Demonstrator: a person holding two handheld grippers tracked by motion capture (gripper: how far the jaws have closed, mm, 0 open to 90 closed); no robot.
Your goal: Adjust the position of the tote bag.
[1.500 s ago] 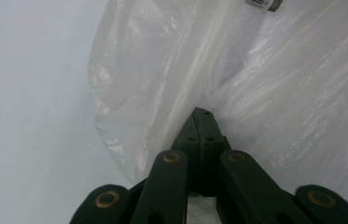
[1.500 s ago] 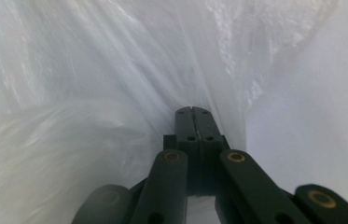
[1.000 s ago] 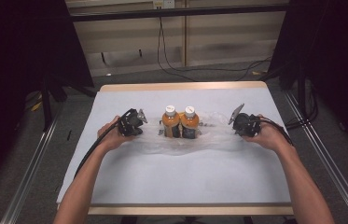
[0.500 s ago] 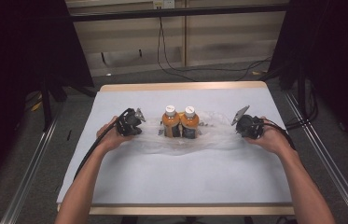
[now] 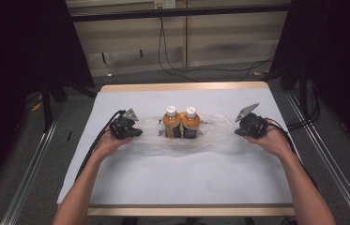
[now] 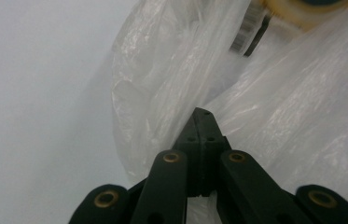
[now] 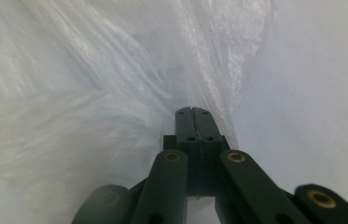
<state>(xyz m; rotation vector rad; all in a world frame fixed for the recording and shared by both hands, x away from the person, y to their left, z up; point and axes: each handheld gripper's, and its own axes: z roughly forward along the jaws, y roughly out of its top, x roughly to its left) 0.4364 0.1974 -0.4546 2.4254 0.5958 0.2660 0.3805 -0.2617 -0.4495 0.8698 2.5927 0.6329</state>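
1. Clear plastic bag (image 5: 182, 140) lies mid-worktop (image 5: 182, 183), two orange bottles (image 5: 181, 123) upright inside.
2. Left claw (image 6: 203, 114) clamped on the bag's left edge.
3. Right claw (image 7: 193, 113) clamped on its right edge.

Left gripper (image 5: 137, 132): black body, black cable trailing back along forearm, small grey three-cornered plate sitting on top. Right gripper (image 5: 236, 133): black too, grey plate showing larger and paler, black cable looping off behind wrist. Jaws in both gripper views: matte black, flat link arms carrying brass-ringed pivot holes (one per arm, more on outer lugs), tiny screw holes dotting the tips. Forearms showing bare, no sleeves, nothing being worn on wrists.
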